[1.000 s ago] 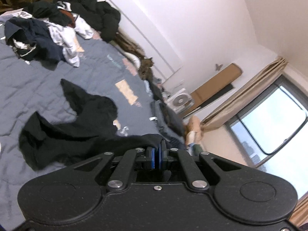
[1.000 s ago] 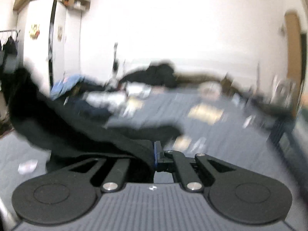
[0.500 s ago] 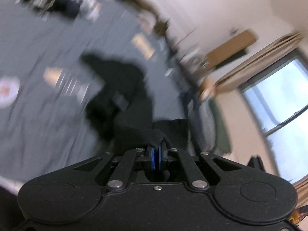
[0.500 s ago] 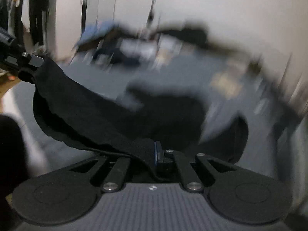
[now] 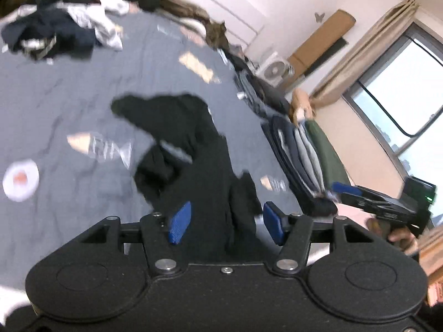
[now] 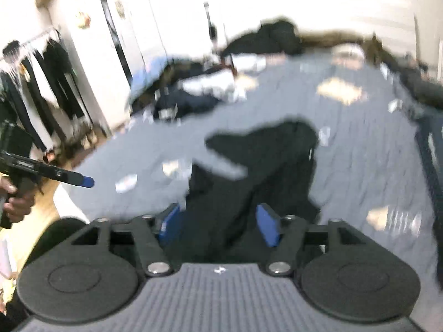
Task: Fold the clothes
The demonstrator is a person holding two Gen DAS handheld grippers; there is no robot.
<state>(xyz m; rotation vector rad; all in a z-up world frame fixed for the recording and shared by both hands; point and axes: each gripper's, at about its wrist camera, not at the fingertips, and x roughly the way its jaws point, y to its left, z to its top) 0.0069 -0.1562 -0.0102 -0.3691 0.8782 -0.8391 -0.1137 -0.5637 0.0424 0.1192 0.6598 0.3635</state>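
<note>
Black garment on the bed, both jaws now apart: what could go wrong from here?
The black garment lies bunched and overlapped on the grey bedspread, so folding it as it lies would likely trap creases. Its near edge sits between the open left gripper and right gripper; closing again could catch several layers. The folded stack close beside it could get knocked.

No readable txt from my end; motion blur in both wrist views; printed patches on the grey quilt (image 5: pixel 69 88) are pics only, no letters; stickers on the white wardrobe (image 6: pixel 91 19) too blurred to read.
</note>
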